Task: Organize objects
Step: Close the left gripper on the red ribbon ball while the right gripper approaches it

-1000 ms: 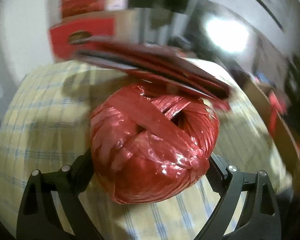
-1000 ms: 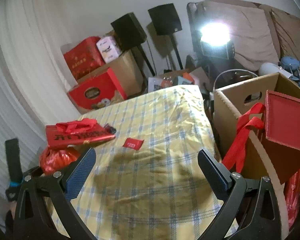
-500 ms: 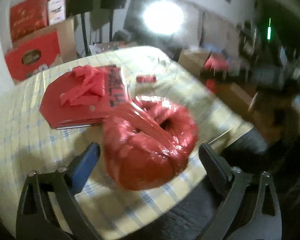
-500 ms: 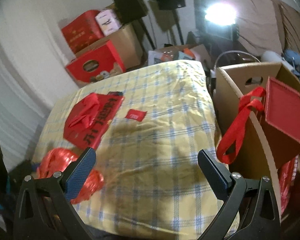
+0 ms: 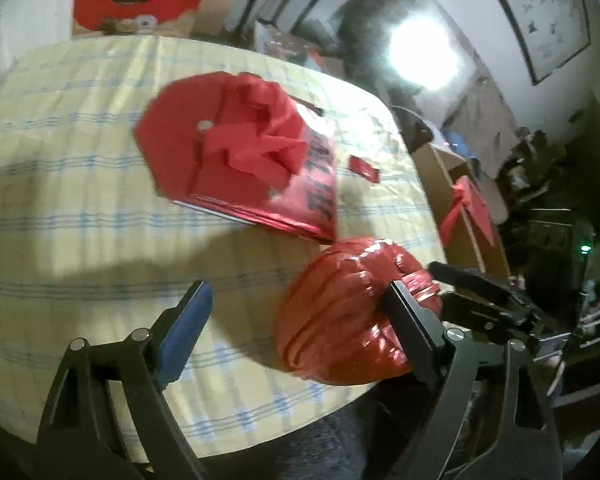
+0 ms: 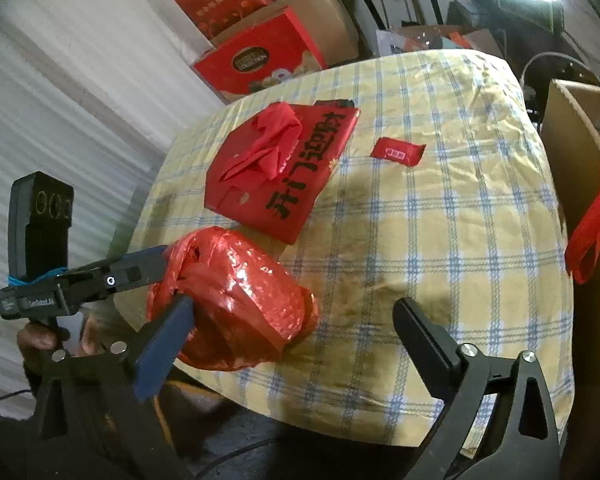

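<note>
Two hand-held grippers over a checked desk.
Left hand-held gripper [image 5: 296,322] closing on nothing; right hand-held gripper [image 6: 294,332] agape; twine ball [image 6: 236,300] at near edge, beside bag [image 6: 280,168].

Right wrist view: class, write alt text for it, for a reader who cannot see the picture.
A shiny red ball of plastic twine sits at the near edge of a yellow checked tablecloth, beside the blue pad of the open right gripper. The left gripper, its jaws closing, reaches the ball from the left. Behind lie a flat red gift bag and a small red packet.
</note>
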The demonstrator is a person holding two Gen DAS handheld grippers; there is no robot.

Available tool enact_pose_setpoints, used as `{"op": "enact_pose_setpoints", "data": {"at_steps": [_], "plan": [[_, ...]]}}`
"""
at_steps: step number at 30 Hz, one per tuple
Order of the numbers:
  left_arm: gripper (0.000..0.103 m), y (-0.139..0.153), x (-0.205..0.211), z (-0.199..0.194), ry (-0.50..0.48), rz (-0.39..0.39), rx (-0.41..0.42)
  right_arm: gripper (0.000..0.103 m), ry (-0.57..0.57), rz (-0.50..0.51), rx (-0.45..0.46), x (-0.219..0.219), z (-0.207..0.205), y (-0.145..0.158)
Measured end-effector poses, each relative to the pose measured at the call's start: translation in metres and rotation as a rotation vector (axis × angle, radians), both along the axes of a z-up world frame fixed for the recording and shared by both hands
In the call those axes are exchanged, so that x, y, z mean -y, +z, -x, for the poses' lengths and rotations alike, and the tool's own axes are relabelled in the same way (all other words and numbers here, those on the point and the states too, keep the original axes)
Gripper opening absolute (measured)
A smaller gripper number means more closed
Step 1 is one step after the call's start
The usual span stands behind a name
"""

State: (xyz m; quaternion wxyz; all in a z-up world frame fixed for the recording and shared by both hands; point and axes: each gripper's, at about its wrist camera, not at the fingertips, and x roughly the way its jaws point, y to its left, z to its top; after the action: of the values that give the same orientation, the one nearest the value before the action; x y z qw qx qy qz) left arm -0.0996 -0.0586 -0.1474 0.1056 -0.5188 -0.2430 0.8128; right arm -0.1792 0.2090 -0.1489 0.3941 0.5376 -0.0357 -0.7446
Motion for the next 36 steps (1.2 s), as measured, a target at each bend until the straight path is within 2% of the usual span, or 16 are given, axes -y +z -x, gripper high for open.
{"op": "enact_pose_setpoints", "data": {"at_steps": [3,8,15,19,20,23,30,34,36], "plan": [[0.082,0.001,-0.004,0.002,-0.018,0.004,-0.006,0.094,-0.006,0.025,0.000,-0.003,0.000,0.005],[0.080,0.003,-0.007,0.002,-0.032,0.004,-0.012,0.092,0.003,0.067,0.002,-0.007,-0.002,0.013],[0.081,0.006,-0.015,-0.001,-0.059,0.021,-0.015,0.092,0.104,0.012,-0.016,0.012,-0.016,0.012],[0.081,0.010,-0.024,-0.003,-0.095,0.062,-0.016,0.091,0.086,-0.007,0.005,0.014,-0.013,0.003],[0.082,0.011,-0.027,-0.004,-0.109,0.065,-0.015,0.084,0.079,-0.014,0.003,0.012,-0.012,0.003],[0.083,0.011,-0.033,-0.005,-0.140,0.067,-0.014,0.076,0.090,-0.006,0.027,0.008,-0.011,0.000],[0.086,0.007,-0.041,-0.003,-0.168,0.053,-0.005,0.056,0.141,-0.021,0.007,0.016,-0.018,0.000],[0.087,0.008,-0.044,-0.004,-0.168,0.064,-0.002,0.053,0.148,-0.014,0.003,0.015,-0.019,0.000],[0.087,0.012,-0.047,-0.006,-0.163,0.108,0.002,0.053,0.149,-0.017,-0.001,0.016,-0.020,0.000]]}}
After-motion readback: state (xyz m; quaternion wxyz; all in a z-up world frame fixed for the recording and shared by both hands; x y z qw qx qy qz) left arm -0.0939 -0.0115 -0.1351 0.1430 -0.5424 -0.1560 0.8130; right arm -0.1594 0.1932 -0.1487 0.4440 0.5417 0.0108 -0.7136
